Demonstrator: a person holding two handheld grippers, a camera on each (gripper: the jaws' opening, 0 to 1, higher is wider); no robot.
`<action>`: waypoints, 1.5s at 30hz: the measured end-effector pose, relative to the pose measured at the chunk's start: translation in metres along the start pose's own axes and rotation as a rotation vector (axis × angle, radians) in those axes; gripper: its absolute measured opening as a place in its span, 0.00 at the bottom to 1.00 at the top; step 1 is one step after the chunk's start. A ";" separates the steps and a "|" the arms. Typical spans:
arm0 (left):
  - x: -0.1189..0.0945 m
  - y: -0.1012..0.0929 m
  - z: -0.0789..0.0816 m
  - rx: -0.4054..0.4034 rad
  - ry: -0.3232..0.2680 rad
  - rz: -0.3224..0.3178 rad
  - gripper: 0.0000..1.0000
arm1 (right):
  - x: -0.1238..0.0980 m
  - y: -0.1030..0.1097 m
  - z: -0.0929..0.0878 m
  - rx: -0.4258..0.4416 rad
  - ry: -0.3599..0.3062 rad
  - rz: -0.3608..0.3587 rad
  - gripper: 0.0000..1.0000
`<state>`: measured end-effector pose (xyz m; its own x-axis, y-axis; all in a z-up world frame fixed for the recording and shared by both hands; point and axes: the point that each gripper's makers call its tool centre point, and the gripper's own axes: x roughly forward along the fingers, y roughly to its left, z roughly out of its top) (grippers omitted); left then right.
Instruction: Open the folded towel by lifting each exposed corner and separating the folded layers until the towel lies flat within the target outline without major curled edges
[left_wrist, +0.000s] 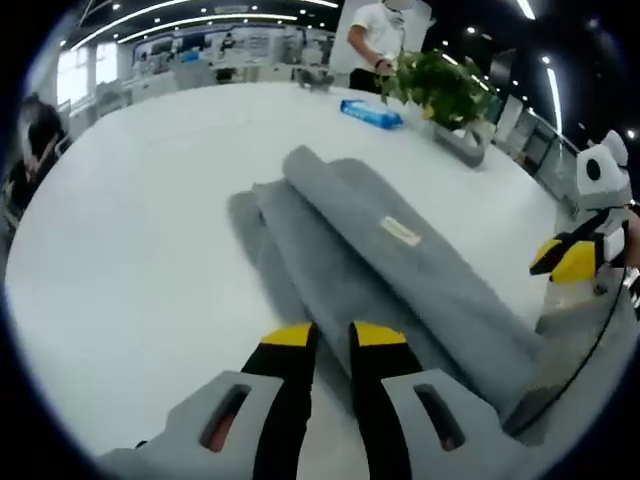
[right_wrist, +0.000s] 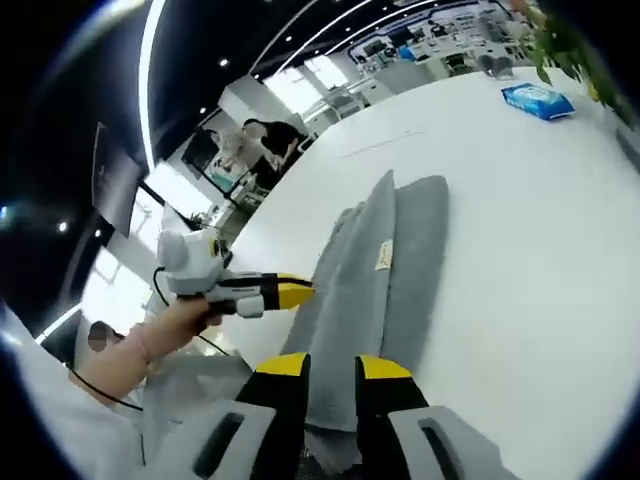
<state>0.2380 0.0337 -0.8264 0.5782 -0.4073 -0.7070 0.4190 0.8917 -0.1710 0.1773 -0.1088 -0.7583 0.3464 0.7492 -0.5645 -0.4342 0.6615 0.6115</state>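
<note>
Towel: one grey towel (left_wrist: 370, 262), folded into long soft rolls, lies on my white surface (left_wrist: 130, 230). It has one small tag (left_wrist: 400, 231) on top.
Towel edges: in the left gripper view its far end is rounded and its near end runs toward my right gripper (left_wrist: 560, 262).
My left fingers: my left gripper (left_wrist: 332, 340) sits just over the near side of the towel. The two yellow tips have a narrow gap and hold nothing.
My right fingers: in the right gripper view my right gripper (right_wrist: 333, 371) is over the towel's near end. The gap is narrow, and I cannot tell if cloth is pinched.
Open room: lots of bare white surface on both long sides of the towel.
Other things: one blue packet (left_wrist: 370, 114) and one green plant (left_wrist: 440, 88) sit far off, well apart from the towel.
</note>
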 end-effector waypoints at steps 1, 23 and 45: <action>0.001 -0.001 -0.001 0.011 -0.003 0.002 0.14 | 0.002 -0.003 0.002 0.001 -0.002 -0.005 0.15; 0.002 -0.009 0.001 -0.035 -0.113 -0.041 0.01 | 0.088 -0.041 0.024 0.075 0.036 -0.002 0.02; -0.005 0.004 -0.003 -0.001 -0.071 0.021 0.01 | 0.035 -0.102 0.015 -0.045 0.033 -0.269 0.00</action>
<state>0.2342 0.0399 -0.8253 0.6348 -0.4012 -0.6604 0.4055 0.9005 -0.1573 0.2457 -0.1494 -0.8322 0.4276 0.5445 -0.7215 -0.3667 0.8341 0.4121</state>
